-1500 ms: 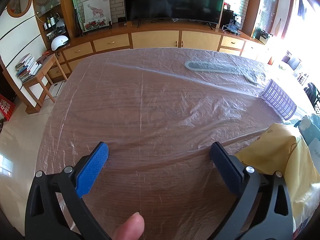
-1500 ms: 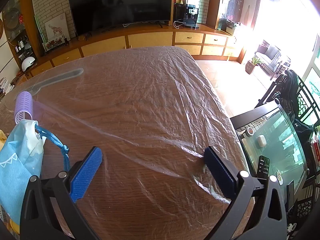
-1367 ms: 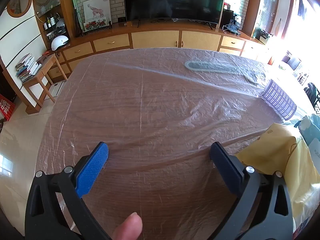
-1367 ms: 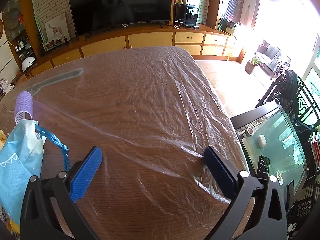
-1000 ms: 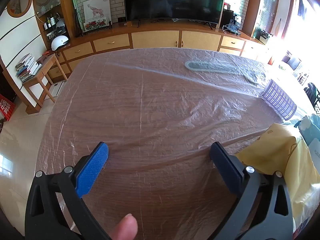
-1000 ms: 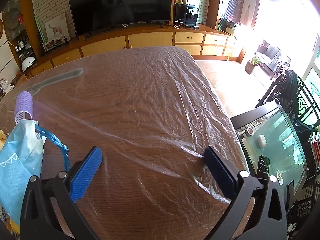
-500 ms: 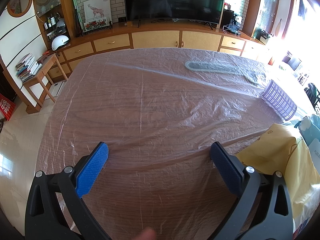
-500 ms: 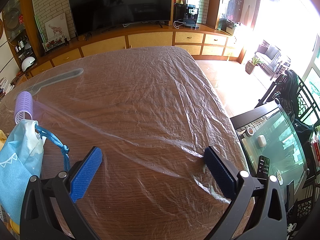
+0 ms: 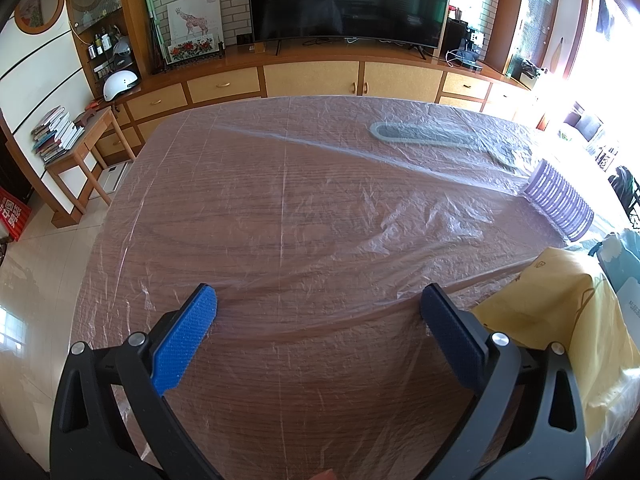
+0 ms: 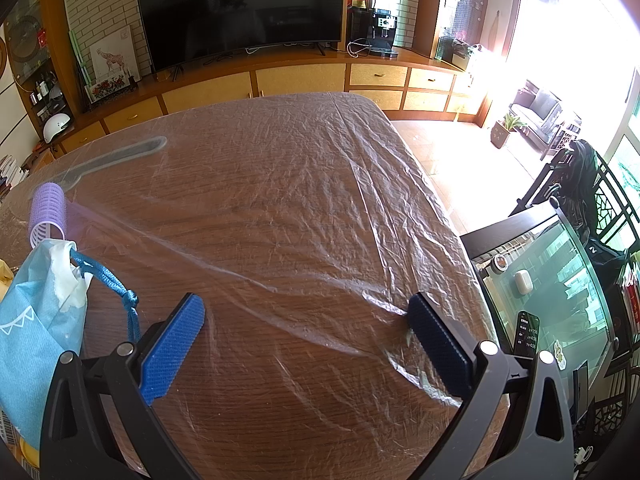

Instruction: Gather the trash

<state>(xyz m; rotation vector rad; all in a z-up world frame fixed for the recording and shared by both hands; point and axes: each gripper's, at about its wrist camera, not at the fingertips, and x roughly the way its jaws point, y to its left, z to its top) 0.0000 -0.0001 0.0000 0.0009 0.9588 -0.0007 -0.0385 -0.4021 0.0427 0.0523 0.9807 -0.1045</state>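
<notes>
I see wooden table [image 9: 248, 216] under wrinkled clear plastic sheet [image 10: 320, 184]. Big dark TV [image 9: 348, 0] at 12 o'clock on long cabinet run [image 9: 312, 78]. Giraffe picture [image 9: 194, 24] leaning at 11 o'clock, white helmet [image 9: 119, 82] further left on cabinet top. Small side table [image 9: 86, 160] with book stack [image 9: 56, 134] at 10 o'clock. From right wrist view: coffee machine [image 10: 382, 34] at 1 o'clock, glass-topped stand [image 10: 548, 280] with phone [image 10: 526, 334] at 4 o'clock, potted plant [image 10: 506, 128] on sunlit floor at 2 o'clock.

Lilac ribbed plastic hair roller [image 9: 559, 205]; pale-blue fabric pouch [image 10: 36, 328] w/ white bunting print — yellow paper envelope [image 9: 560, 312]; brown wood-grain bench [image 9: 280, 208].
</notes>
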